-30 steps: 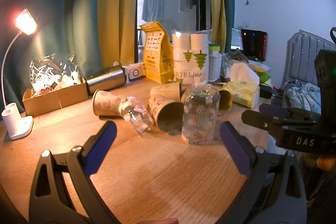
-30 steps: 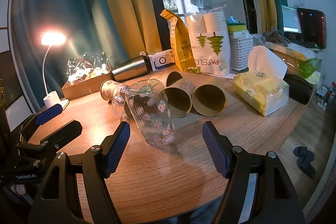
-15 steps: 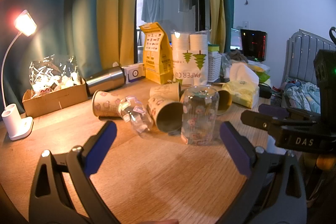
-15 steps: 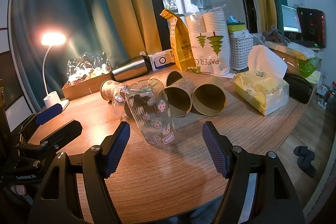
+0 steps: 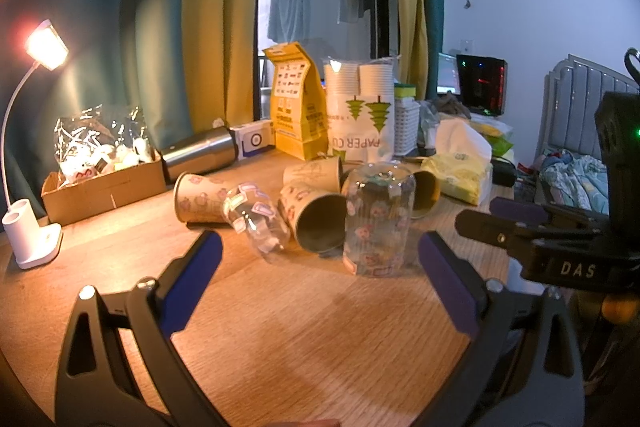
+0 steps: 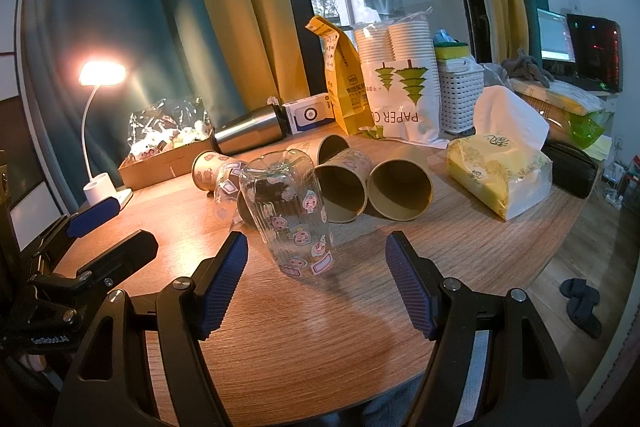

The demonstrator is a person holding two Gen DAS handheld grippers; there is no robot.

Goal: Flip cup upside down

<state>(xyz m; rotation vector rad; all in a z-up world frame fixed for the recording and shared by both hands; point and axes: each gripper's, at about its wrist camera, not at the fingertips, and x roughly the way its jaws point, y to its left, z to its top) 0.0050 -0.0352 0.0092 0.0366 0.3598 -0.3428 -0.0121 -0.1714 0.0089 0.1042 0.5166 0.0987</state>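
A clear glass cup with cartoon stickers (image 6: 289, 213) stands upside down on the wooden table (image 6: 320, 323), rim down; it also shows in the left wrist view (image 5: 378, 223). A second clear sticker cup (image 5: 256, 219) lies on its side to its left. Several paper cups (image 6: 400, 189) lie on their sides behind. My right gripper (image 6: 316, 281) is open and empty, just in front of the upside-down cup, not touching it. My left gripper (image 5: 318, 281) is open and empty, a little back from both glass cups.
A lit desk lamp (image 5: 32, 155) and a cardboard box of wrapped items (image 5: 100, 175) are at the left. A steel flask (image 5: 200, 155), a yellow bag (image 5: 294, 111), a paper-cup pack (image 5: 362, 115) and a tissue pack (image 6: 500, 171) stand behind.
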